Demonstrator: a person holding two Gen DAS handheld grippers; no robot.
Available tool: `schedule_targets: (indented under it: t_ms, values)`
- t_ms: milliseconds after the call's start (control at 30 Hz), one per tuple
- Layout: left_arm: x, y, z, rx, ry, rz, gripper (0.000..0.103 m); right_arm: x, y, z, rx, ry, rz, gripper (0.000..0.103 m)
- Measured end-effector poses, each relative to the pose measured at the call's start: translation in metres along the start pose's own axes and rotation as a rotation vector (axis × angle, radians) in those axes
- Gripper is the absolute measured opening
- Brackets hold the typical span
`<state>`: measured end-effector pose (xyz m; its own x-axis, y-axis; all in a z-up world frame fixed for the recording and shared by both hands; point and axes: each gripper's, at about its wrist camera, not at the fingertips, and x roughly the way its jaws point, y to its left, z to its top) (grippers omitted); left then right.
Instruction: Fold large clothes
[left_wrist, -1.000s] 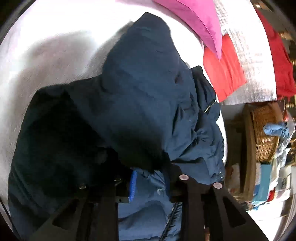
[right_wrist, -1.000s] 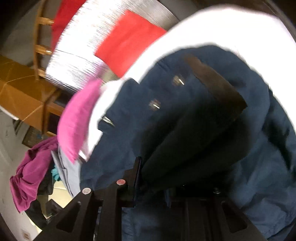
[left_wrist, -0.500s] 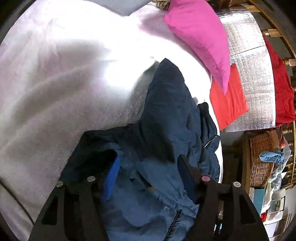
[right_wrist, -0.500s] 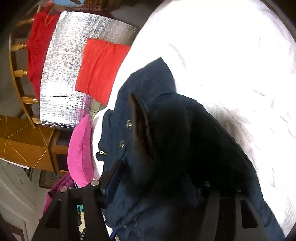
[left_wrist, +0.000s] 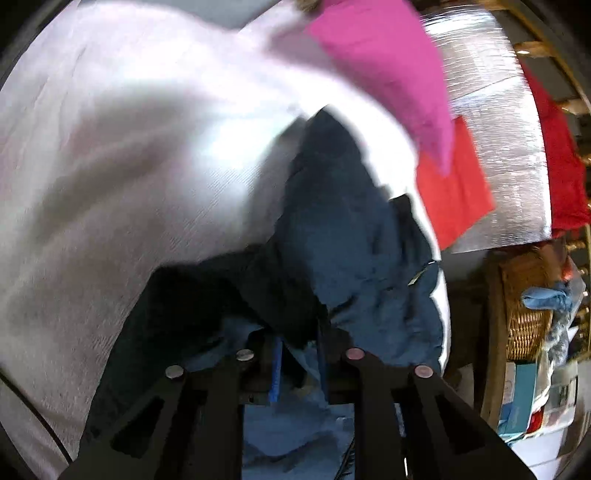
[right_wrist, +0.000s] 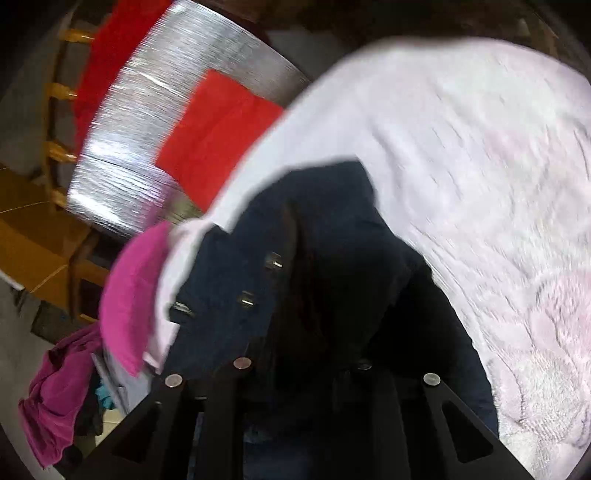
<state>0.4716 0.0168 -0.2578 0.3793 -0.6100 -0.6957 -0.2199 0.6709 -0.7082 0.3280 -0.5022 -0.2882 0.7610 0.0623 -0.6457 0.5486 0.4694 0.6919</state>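
Note:
A navy hooded jacket lies crumpled on the white fleecy bed cover, its hood pointing away from me. In the left wrist view, my left gripper is closing, and its blue pads pinch a fold of the jacket's near edge. The right wrist view shows the same jacket with metal snaps along one side. My right gripper is closing too. Its fingers stand close together and its tips are buried in dark jacket fabric.
A pink pillow and a red cloth on a silver foil sheet lie past the bed's edge. A wicker basket stands lower right. The right wrist view shows a magenta garment hanging at the left.
A second ago both grippers held the jacket close to the cameras. Half a second ago both stood open over it. Now both have closed on its near edge again.

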Motion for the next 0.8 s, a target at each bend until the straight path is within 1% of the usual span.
schedule_targets:
  t_ms: [33,67,100,133,167,233,267,300,367,433,533,567,600,633,700,767,800]
  values:
    - [-0.001,0.001,0.000,-0.013,0.003,-0.003,0.026,-0.001,-0.002,0.001,0.019,0.007,0.013,0.022]
    - [-0.005,0.002,0.001,-0.024,0.000,0.001,0.036,-0.005,-0.003,0.001,0.039,0.009,0.031,0.025]
    - [-0.007,0.003,0.000,-0.030,-0.001,0.008,0.044,-0.008,-0.003,0.002,0.049,0.009,0.040,0.026]
    - [-0.010,0.004,-0.001,-0.040,-0.004,0.004,0.059,-0.011,-0.002,0.002,0.058,0.013,0.050,0.028]
    - [-0.011,0.006,-0.002,-0.050,-0.004,-0.006,0.063,-0.012,-0.002,0.001,0.057,0.014,0.060,0.032]
    - [-0.015,0.010,-0.004,-0.070,0.013,-0.020,0.065,-0.014,-0.005,-0.001,0.052,0.019,0.059,0.036]
    - [-0.016,0.012,-0.006,-0.073,0.018,-0.028,0.068,-0.013,-0.007,-0.002,0.055,0.029,0.058,0.044]
    - [-0.016,0.012,-0.007,-0.075,0.021,-0.035,0.069,-0.011,-0.008,-0.004,0.061,0.037,0.065,0.056]
    - [-0.015,0.014,-0.006,-0.079,0.026,-0.061,0.069,-0.006,-0.006,-0.006,0.058,0.046,0.085,0.058]
    - [-0.008,0.011,-0.002,-0.093,0.014,-0.085,0.069,-0.002,0.000,-0.008,0.024,0.039,0.077,0.058]
    - [-0.003,0.013,0.007,-0.132,-0.022,-0.130,0.068,0.005,-0.001,-0.007,0.009,0.010,0.055,0.057]
    - [-0.003,0.013,0.008,-0.139,-0.032,-0.149,0.068,0.007,-0.002,-0.006,0.007,-0.001,0.046,0.053]
    - [-0.004,0.011,0.010,-0.133,-0.045,-0.163,0.068,0.007,-0.003,-0.005,0.003,-0.008,0.037,0.044]
    - [-0.003,0.009,0.010,-0.125,-0.050,-0.164,0.066,0.007,-0.003,-0.003,-0.011,-0.018,0.019,0.039]
    - [0.000,0.007,0.011,-0.115,-0.062,-0.161,0.050,0.006,-0.001,-0.002,-0.032,-0.027,0.012,0.030]
    - [0.002,0.007,0.011,-0.112,-0.069,-0.140,0.022,0.000,0.006,-0.002,-0.075,-0.051,0.006,0.023]
    - [0.004,0.007,0.011,-0.114,-0.066,-0.142,0.021,-0.003,0.009,-0.002,-0.090,-0.063,0.006,0.021]
